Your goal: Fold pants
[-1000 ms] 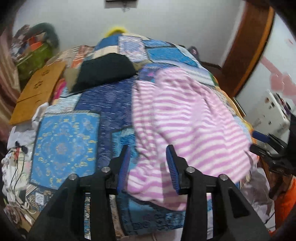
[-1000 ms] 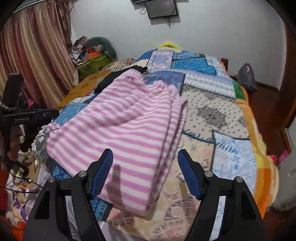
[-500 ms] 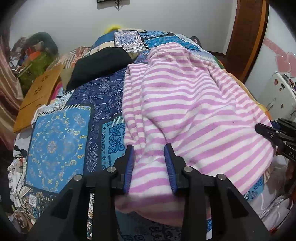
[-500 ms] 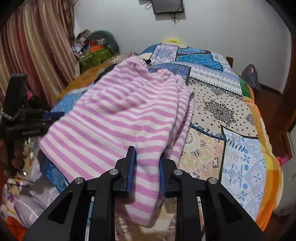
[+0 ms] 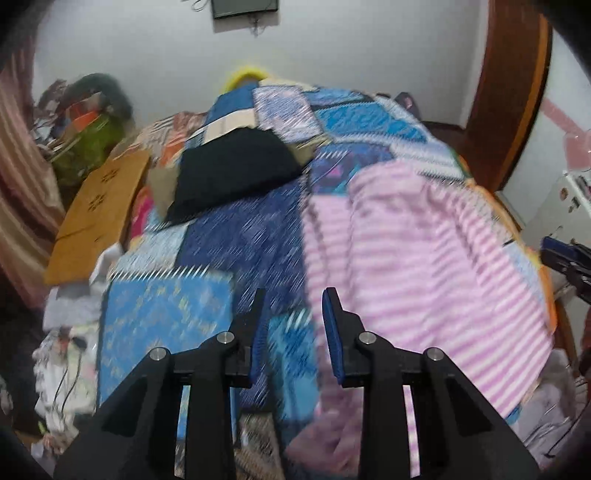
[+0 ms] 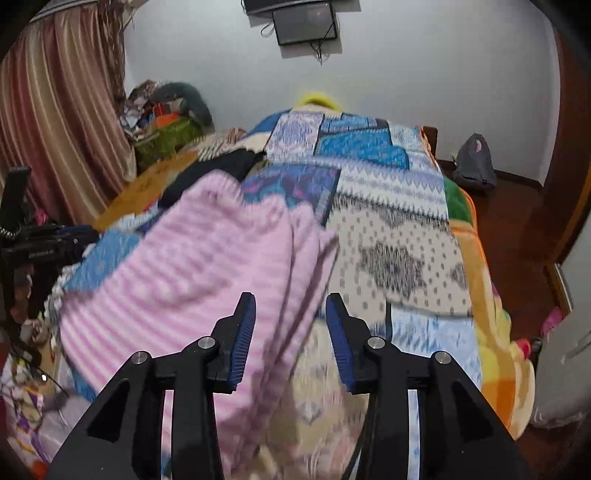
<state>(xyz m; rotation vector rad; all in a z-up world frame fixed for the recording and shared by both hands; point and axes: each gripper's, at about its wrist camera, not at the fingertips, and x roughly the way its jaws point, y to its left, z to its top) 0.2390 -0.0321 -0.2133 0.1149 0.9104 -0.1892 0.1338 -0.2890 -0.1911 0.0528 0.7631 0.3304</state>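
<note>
Left wrist: pants (image 5: 424, 258) beside gripper (image 5: 293, 321)

Pants (image 5: 424, 258): pink-white stripes. Bedspread (image 6: 388, 229): patchwork, blue, cream, orange patterned panels. Folded cloth (image 5: 232, 173): black. Curtain (image 6: 55, 122): maroon-tan stripes. Tongs pads (image 6: 242, 339): blue, ribbed; frame black.

A bed (image 6: 461, 258) under a patchwork quilt (image 5: 236, 236) fills the room – pale wall (image 6: 424, 74) behind it with a small dark screen (image 6: 304, 22) mounted high, striped brownish curtain (image 6: 55, 122) to the left, dark reddish wooden floor (image 6: 517, 206) and a grey backpack (image 6: 474, 162) on the right
</note>
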